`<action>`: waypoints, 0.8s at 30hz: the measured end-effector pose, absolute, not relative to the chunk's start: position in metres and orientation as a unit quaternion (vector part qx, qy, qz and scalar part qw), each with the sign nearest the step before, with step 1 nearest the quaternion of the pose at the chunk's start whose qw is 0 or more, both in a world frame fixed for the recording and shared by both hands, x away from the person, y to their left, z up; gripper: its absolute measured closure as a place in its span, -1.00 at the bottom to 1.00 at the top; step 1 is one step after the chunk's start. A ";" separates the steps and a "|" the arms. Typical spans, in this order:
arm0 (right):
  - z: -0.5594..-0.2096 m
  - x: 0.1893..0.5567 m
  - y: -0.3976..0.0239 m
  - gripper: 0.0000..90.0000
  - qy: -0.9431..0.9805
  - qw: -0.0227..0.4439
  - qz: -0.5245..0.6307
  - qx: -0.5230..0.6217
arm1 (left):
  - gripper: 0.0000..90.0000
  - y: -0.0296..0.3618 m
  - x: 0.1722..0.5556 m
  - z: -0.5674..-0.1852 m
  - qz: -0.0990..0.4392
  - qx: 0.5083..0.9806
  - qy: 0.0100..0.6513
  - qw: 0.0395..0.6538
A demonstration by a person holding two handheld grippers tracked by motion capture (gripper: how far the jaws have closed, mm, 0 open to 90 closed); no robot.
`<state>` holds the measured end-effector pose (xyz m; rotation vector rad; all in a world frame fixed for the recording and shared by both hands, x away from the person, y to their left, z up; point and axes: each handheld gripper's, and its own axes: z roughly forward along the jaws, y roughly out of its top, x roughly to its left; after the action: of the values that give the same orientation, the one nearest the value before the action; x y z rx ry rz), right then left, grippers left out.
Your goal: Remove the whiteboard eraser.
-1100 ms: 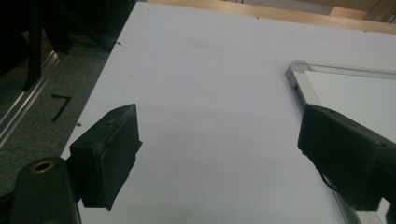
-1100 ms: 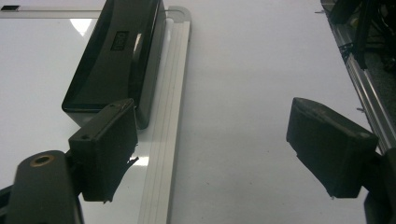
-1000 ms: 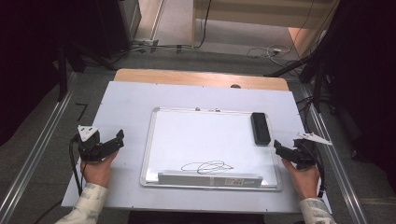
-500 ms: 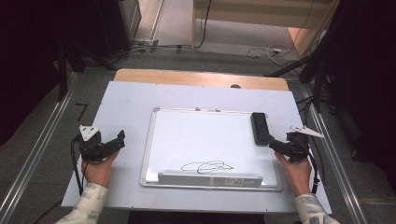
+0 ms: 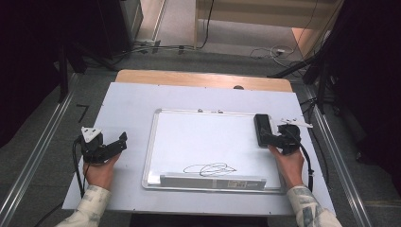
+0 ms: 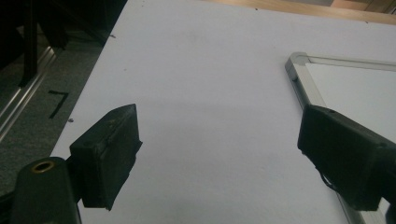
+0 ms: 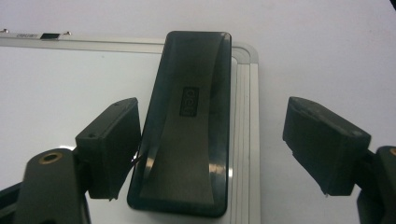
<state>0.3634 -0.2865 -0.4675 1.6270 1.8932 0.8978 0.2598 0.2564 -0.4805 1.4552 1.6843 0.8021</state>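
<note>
Step in hand, by my reading: right gripper (image 7: 210,154) reaching for black oblong plastic eraser (image 7: 189,116), which lies on right edge of white metal-framed whiteboard (image 5: 208,142), near top corner. Fingers apart, straddling eraser; have just been closing; left finger touching or just beside its side, right finger clear. Next: finish squeeze, lift, carry to black scribble (image 5: 209,168). Left gripper (image 6: 219,158) idle over pale surface (image 6: 210,70), fingers apart, nothing between. Eraser's near end cut off by frame; felt side hidden.

Black glossy eraser (image 7: 189,121), oblong, lying flat on the whiteboard's (image 5: 208,142) right edge near the top corner, perhaps slightly askew
</note>
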 end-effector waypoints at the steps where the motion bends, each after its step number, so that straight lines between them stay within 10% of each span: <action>1: -0.468 0.368 -0.284 -0.56 0.690 0.239 0.334 0.597 | -0.70 0.257 0.260 -0.481 0.313 0.571 0.659 0.378; 24: -0.481 0.413 -0.266 -0.23 0.694 0.234 0.312 0.605 | -0.70 0.262 0.260 -0.483 0.306 0.566 0.666 0.378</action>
<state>0.4130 -0.2659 -0.4815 1.6621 1.9056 0.8577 0.2597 0.2617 -0.4833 1.4463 1.7013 0.7814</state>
